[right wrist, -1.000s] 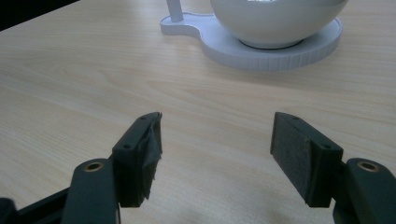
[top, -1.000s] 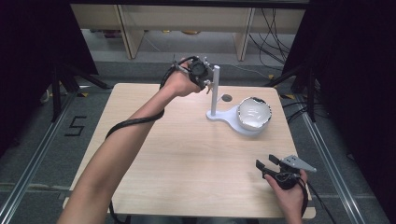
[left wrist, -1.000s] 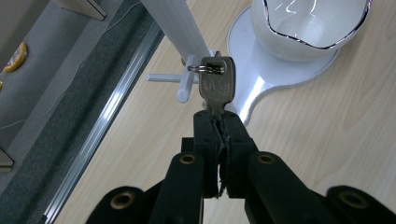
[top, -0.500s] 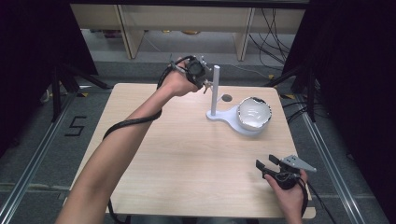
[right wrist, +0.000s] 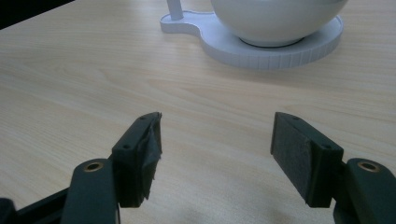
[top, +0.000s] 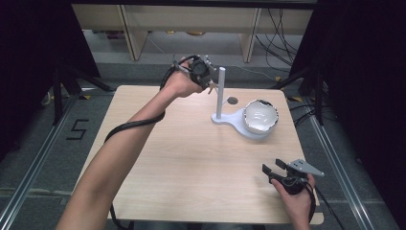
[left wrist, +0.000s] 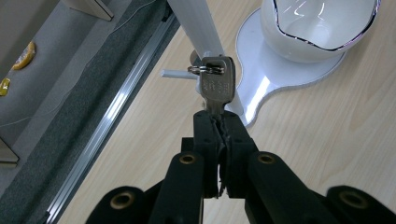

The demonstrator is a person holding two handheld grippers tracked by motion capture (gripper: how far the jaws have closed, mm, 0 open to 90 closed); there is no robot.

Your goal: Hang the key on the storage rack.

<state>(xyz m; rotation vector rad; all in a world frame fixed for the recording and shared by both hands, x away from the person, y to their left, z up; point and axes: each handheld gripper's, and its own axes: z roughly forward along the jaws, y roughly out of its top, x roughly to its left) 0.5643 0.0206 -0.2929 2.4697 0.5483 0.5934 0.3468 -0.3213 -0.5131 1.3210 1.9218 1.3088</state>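
Jaws of the left gripper (left wrist: 218, 122) pinch a silver key (left wrist: 217, 86) at the white post's peg (left wrist: 180, 73); ring probably needs threading on next, right gripper (right wrist: 215, 149) spread idle.

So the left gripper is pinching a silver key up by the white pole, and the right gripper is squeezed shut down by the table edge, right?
Not quite. The right gripper is open: the right gripper view shows its jaws wide apart over bare table. The left gripper does pinch the silver key by the white pole.

the near and left surface (top: 182, 167) lies bare; at the far right the post (top: 220, 91) and bowl (top: 260, 116) block passage.
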